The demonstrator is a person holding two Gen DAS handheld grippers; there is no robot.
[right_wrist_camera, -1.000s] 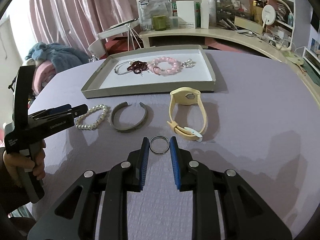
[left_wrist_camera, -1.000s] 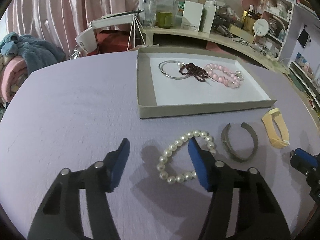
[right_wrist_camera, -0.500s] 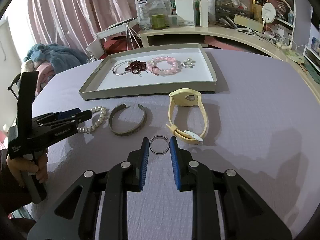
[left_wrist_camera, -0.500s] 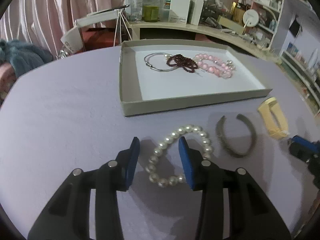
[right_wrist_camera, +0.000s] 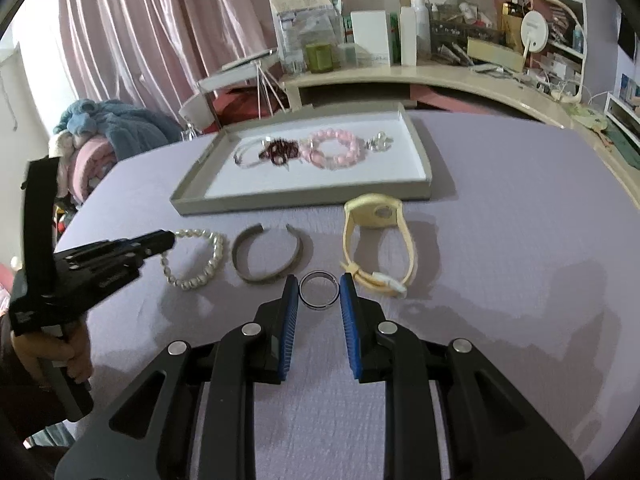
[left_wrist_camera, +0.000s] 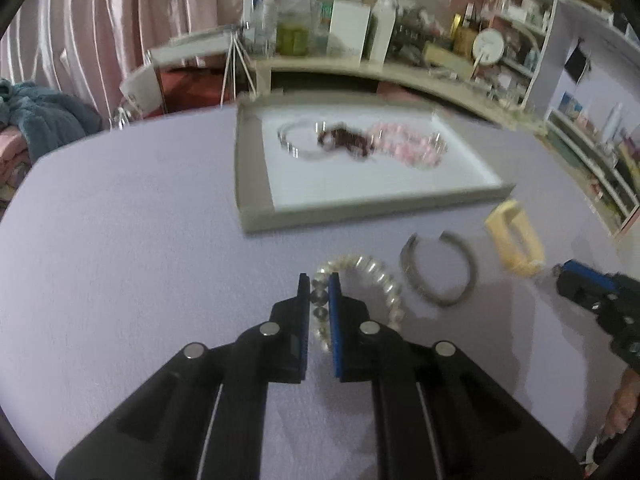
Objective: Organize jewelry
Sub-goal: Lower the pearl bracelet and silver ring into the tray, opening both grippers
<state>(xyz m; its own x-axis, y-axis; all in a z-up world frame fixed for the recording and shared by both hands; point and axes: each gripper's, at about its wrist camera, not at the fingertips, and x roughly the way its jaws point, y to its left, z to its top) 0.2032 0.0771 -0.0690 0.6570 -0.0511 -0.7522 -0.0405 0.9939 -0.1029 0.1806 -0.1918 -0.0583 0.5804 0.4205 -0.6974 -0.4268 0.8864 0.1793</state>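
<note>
Left gripper (left_wrist_camera: pixel 319 286) pinched on pearl bracelet (left_wrist_camera: pixel 370 276), lower centre — right gripper (right_wrist_camera: pixel 319 285) spread around ring (right_wrist_camera: pixel 319 290).

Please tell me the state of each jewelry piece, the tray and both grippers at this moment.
Pearl bracelet: on the table, pinched by the left gripper.
Left gripper: shut on the pearl bracelet.
Right gripper: open, jaws around the ring.
Ring: flat on the table.
Grey cuff: on the table, untouched.
Yellow watch: on the table, strap fastened.
Tray: open, holds three bracelets.
</note>
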